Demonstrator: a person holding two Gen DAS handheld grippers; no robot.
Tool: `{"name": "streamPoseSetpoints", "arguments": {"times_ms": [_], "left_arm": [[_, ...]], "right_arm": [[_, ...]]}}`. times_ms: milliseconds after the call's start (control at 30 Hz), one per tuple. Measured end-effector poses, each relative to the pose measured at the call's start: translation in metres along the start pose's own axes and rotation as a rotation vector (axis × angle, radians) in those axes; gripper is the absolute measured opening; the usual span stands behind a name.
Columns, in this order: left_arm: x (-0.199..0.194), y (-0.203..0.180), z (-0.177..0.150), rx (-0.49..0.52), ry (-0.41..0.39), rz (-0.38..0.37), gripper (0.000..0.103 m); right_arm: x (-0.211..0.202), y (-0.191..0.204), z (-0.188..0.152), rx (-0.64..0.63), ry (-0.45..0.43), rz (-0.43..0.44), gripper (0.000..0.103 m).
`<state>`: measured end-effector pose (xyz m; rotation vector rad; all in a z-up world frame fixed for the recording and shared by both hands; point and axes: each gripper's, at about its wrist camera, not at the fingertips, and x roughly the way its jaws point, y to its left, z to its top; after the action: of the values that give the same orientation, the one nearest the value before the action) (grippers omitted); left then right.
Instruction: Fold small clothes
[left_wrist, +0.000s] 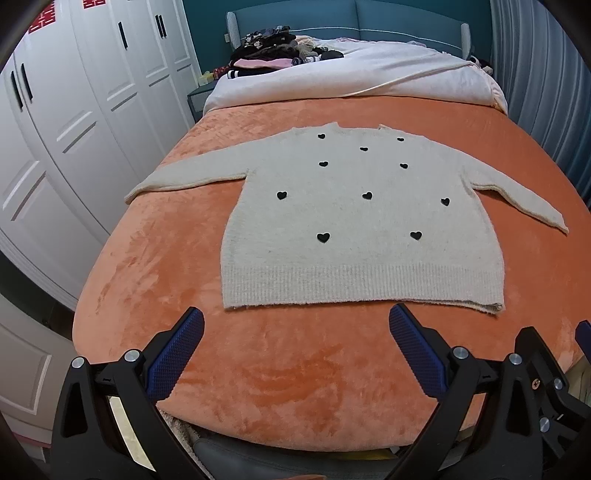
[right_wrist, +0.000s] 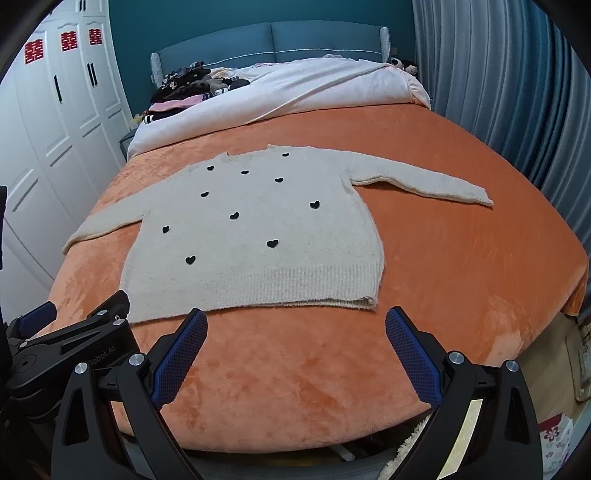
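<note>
Red 囍 stickers (right_wrist: 69, 40) mark the wardrobe (right_wrist: 55, 122); the left gripper (right_wrist: 92, 325) reads "Robot.AI".

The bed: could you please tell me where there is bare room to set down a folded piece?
The orange blanket lies bare right of the sweater, below its sleeve, and along the foot edge near both open tongs. The headboard end is crowded: white duvet and a clothes pile.

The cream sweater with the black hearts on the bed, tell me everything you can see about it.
The cream fuzzy knit sweater with small black hearts lies flat and unfolded on the orange plush bedspread, ribbed hem nearest the cameras, neckline toward the headboard. Both long sleeves spread outward. Ten hearts show. Neither open claw touches it.
</note>
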<state>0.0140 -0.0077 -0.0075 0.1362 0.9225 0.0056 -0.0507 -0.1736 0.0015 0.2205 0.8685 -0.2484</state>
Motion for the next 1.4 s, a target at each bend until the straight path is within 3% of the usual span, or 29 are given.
{"name": "streamPoseSetpoints", "arguments": {"times_ms": [400, 567, 700, 933, 1100, 1167, 1233, 1267, 1300, 1400], "left_arm": [[0.004, -0.004, 0.003, 0.007, 0.003, 0.003, 0.098], [0.018, 0.001, 0.005, -0.024, 0.028, -0.040, 0.098], [0.047, 0.024, 0.013, -0.083, 0.052, -0.056, 0.098], [0.116, 0.063, 0.039, -0.184, 0.075, -0.032, 0.098], [0.159, 0.077, 0.055, -0.266, 0.104, -0.043, 0.098], [0.171, 0.077, 0.059, -0.274, 0.102, -0.043, 0.098], [0.181, 0.076, 0.061, -0.266, 0.106, -0.051, 0.098], [0.186, 0.075, 0.062, -0.262, 0.111, -0.052, 0.098], [0.191, 0.074, 0.063, -0.256, 0.115, -0.051, 0.098], [0.199, 0.073, 0.065, -0.231, 0.105, -0.049, 0.098]], "right_arm": [[0.002, 0.002, 0.000, 0.003, 0.001, -0.006, 0.096], [0.021, -0.018, 0.005, 0.029, 0.003, 0.042, 0.096], [0.076, -0.109, 0.032, 0.258, 0.033, 0.101, 0.096], [0.204, -0.300, 0.109, 0.660, 0.009, -0.004, 0.094], [0.281, -0.372, 0.150, 0.760, 0.022, -0.103, 0.093], [0.309, -0.382, 0.158, 0.780, 0.041, -0.135, 0.084], [0.329, -0.389, 0.163, 0.797, 0.046, -0.115, 0.060], [0.337, -0.391, 0.167, 0.799, 0.047, -0.098, 0.026], [0.342, -0.389, 0.171, 0.797, 0.055, -0.092, 0.010], [0.317, -0.349, 0.221, 0.676, -0.098, -0.055, 0.010]]}}
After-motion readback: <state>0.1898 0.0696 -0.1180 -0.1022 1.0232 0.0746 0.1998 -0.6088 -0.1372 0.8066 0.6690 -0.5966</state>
